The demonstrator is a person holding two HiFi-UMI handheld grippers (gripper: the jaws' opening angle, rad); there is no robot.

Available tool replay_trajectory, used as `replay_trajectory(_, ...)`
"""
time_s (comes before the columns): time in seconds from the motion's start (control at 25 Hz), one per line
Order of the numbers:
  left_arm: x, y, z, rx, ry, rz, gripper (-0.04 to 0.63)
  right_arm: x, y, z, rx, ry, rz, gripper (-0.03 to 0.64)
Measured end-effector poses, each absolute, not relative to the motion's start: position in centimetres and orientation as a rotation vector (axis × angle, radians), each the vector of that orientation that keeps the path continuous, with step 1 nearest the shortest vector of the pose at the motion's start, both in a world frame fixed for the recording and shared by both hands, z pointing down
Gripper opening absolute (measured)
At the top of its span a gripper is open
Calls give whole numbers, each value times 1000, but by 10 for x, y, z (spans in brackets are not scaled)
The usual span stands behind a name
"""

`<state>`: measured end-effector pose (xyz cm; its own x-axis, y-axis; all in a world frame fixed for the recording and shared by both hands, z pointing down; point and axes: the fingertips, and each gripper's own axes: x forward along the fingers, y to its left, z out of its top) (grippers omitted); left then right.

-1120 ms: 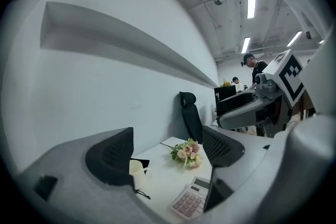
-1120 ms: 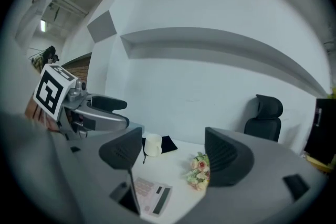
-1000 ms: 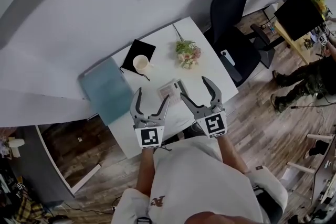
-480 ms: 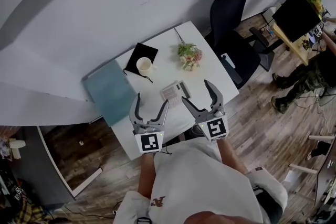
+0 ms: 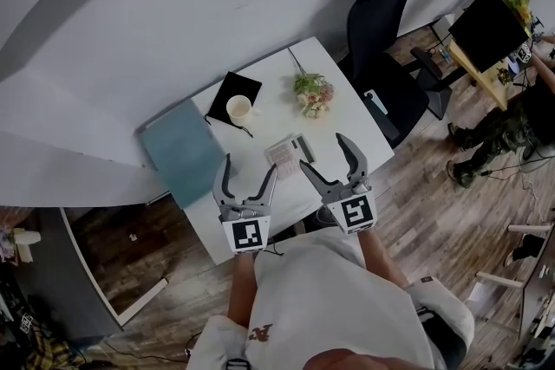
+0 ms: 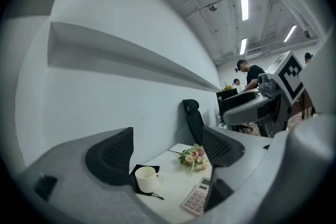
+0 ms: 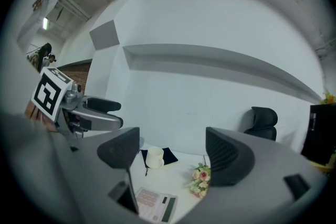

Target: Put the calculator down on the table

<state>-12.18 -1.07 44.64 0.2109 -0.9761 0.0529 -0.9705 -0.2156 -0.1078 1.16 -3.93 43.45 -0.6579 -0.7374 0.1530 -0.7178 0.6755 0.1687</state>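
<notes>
Already flat on table (image 5: 279, 112), calculator (image 5: 287, 154), display end rightward (left tool (image 5: 250, 165), right tool (image 5: 323, 150) agape)

The white rectangular surface (image 5: 276, 119) is bare at its middle, between a small pink-flower bouquet (image 5: 312, 91) on the right and a white ceramic mug (image 5: 238, 108) on a black cloth (image 5: 231, 86) at the back. A flat pale calculator (image 5: 289, 153) lies toward the near edge. A teal folder (image 5: 180, 150) takes the left end, and a black office chair (image 5: 386, 30) stands beside the right end.
</notes>
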Motion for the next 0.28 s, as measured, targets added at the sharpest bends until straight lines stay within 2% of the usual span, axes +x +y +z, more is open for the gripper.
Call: replay_trajectory(0.28, -126, -12, 453, -2404, 1949, -174, 419, 6, -41, 439, 1157, -2677, -141, 391)
